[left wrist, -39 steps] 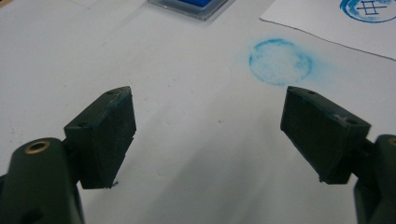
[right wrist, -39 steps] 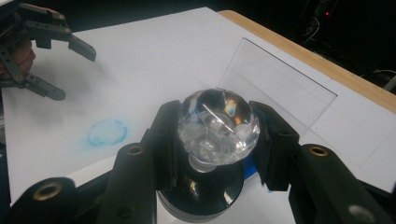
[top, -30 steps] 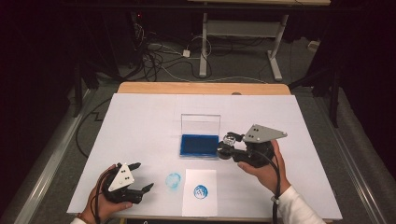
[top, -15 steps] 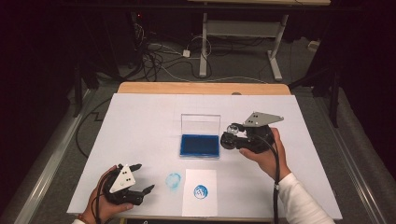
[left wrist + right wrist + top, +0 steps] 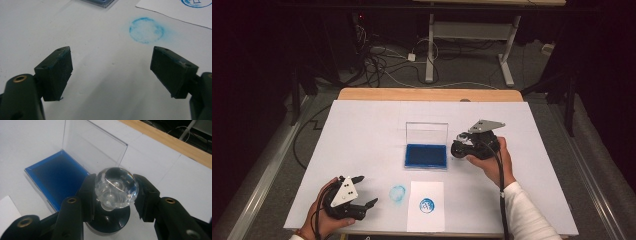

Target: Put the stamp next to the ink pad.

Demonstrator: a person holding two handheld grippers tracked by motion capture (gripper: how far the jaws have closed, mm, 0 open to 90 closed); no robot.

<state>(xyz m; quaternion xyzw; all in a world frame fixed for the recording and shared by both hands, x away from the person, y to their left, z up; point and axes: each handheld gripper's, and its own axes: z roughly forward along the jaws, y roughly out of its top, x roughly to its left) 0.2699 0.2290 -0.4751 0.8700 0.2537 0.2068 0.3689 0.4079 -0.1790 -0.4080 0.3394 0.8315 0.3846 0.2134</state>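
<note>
A stamp [image 5: 117, 185] with a clear faceted knob and a black round base sits between the jaws of my right gripper [image 5: 113, 195], which is shut on it. In the high view my right gripper [image 5: 460, 146] holds the stamp [image 5: 458, 149] just right of a blue ink pad [image 5: 425, 155], whose clear lid [image 5: 427, 132] stands open. From the right gripper view the ink pad [image 5: 55, 175] lies just beyond the stamp, to its left. My left gripper [image 5: 368, 190] rests open at the table's front left, nothing between its jaws [image 5: 111, 67].
A white paper sheet [image 5: 426, 222] with a round blue print [image 5: 427, 205] lies near the front edge. A faint blue ring smudge [image 5: 397, 193] marks the white table cover [image 5: 362, 135] just ahead of the left gripper, also the smudge [image 5: 146, 30]. A wooden edge [image 5: 427, 95] runs along the back.
My right hand has carried the stamp a little away from the person and tilted it, staying beside the ink pad's right edge. The left gripper has not moved.
</note>
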